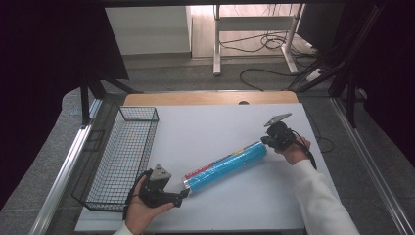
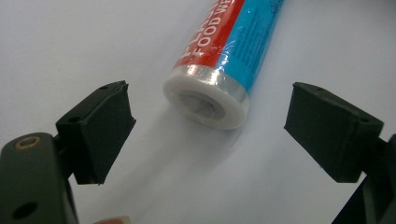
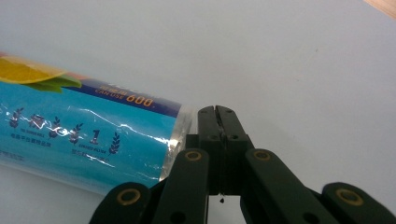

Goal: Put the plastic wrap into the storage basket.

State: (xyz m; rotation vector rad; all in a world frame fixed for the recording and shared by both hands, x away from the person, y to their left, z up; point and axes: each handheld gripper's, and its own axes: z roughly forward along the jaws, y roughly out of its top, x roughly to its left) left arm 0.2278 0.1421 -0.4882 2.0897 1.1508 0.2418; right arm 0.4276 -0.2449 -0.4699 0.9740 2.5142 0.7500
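Blue food-wrap roll (image 1: 226,167) diagonal mid-desk, left gripper (image 1: 182,195) fingers wide at its near end, right gripper (image 1: 267,141) fingers closed empty beside far end, wire basket (image 1: 120,155) along left edge.

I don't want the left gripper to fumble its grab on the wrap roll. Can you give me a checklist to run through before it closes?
1. Left gripper open: ok, jaws wide apart.
2. Roll of food wrap lined up with it: ok, its white end sits just beyond and between the jaws.
3. Jaws around the roll: not ok, the end is still ahead of them.
4. Right gripper state: shut, at the roll's other end; contact cannot tell.
5. Roll flat on the table: ok.
6. Wire basket clear of the roll: ok.
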